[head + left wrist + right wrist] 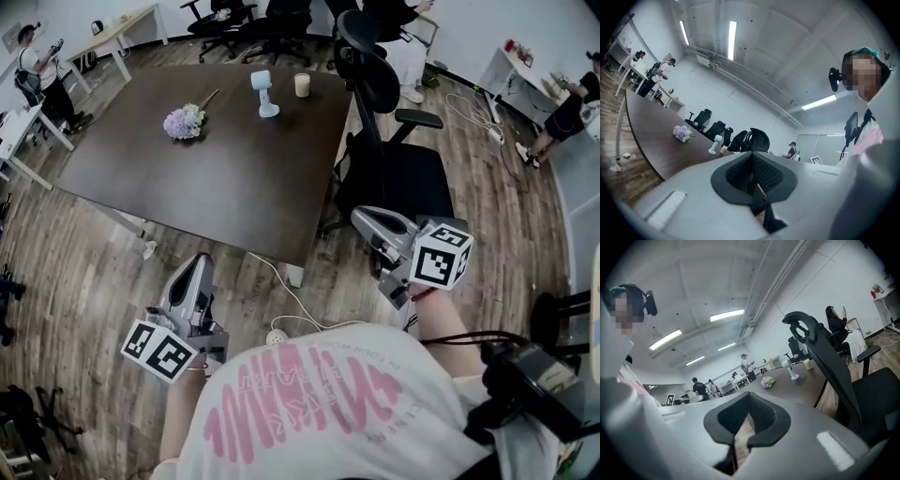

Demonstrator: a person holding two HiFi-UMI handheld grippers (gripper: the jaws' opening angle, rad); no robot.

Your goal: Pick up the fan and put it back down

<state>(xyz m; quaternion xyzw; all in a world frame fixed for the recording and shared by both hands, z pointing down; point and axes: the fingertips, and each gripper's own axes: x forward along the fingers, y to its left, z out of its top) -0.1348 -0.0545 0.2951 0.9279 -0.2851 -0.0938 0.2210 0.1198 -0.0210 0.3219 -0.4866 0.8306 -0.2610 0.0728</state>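
One pale desk fan (pixel 264 92) stands upright on the dark table (pixel 234 187), far side. Well short of it, left gripper (pixel 200 260) and right gripper (pixel 362 218) hang closed and empty; pickup seemingly not begun.

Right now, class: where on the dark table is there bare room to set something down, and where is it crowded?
Bare: the near half of the table, from the flowers to the near edge. Crowded: the far edge, where fan and cup stand close together.

Small pale-blue fan (pixel 265 94), upright on its base, far side of the dark table (pixel 216 178), near a cream cup (pixel 302 85)
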